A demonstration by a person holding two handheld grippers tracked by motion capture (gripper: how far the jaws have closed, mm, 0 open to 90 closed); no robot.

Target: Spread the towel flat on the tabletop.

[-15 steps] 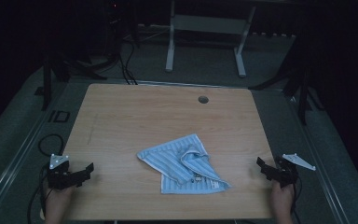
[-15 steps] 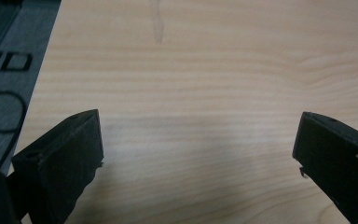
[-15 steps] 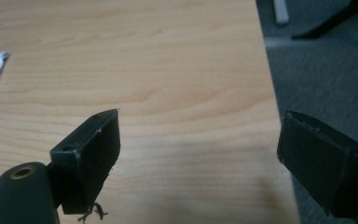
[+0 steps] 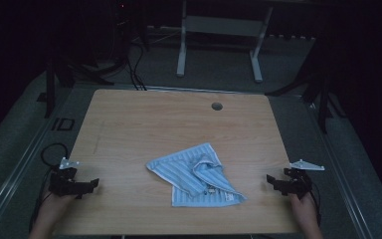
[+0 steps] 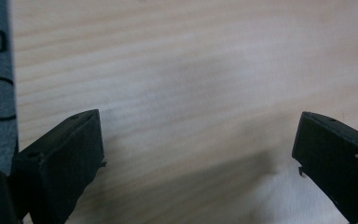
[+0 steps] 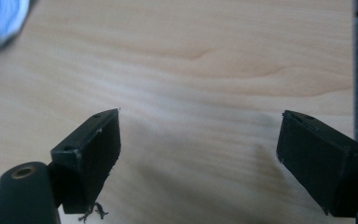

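Striped cloth point(image 4: 195, 175), crumpled, folds overlapping

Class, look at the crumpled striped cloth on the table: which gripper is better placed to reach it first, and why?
Probably the right gripper: it sits nearer the blue striped cloth, whose lower corner points toward it. The left gripper has more bare table to cross. Both are open.

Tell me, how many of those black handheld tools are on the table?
2. The left tool sits at the table's left edge, the right tool at its right edge, both open, with the blue striped cloth between them.
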